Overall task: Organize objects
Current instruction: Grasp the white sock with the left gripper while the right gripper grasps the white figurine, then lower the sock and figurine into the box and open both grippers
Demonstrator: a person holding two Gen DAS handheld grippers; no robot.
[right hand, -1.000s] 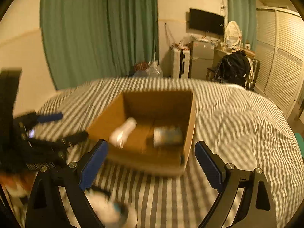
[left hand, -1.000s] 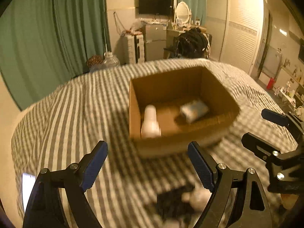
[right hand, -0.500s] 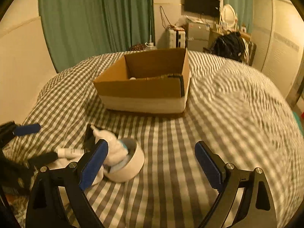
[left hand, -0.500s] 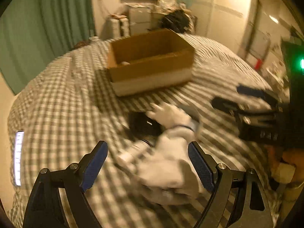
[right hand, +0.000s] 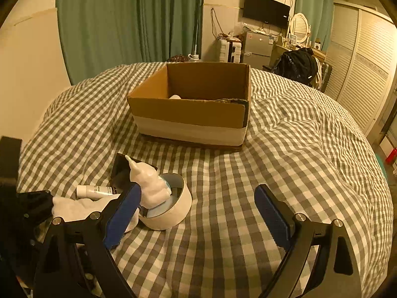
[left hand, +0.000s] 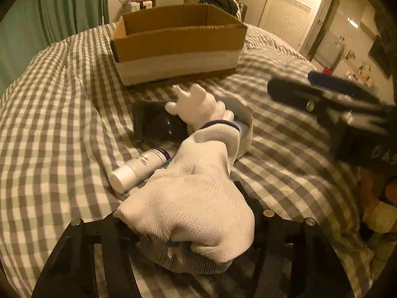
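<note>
A cardboard box (left hand: pixel 178 44) stands on the checked bedcover, also in the right wrist view (right hand: pixel 191 109), with a white item inside. In front lie a white knitted glove (left hand: pixel 193 198), a white rubber glove (left hand: pixel 198 104), a round white container (left hand: pixel 244 134), a black pouch (left hand: pixel 153 124) and a white tube (left hand: pixel 139 166). My left gripper (left hand: pixel 188 223) has its jaws closed in on the knitted glove, which hides the fingertips. My right gripper (right hand: pixel 196 213) is open and empty, just right of the round container (right hand: pixel 168 211) and rubber glove (right hand: pixel 148 181).
The checked bedcover (right hand: pixel 297 149) spreads around the box. Green curtains (right hand: pixel 129 19) hang behind. A fridge, a dresser and a black bag (right hand: pixel 297 67) stand at the back right, beside louvred wardrobe doors (right hand: pixel 359 69).
Both grippers dropped from above the box to the pile in front of it. My left gripper closed on the white knitted glove. The right one stayed open.
</note>
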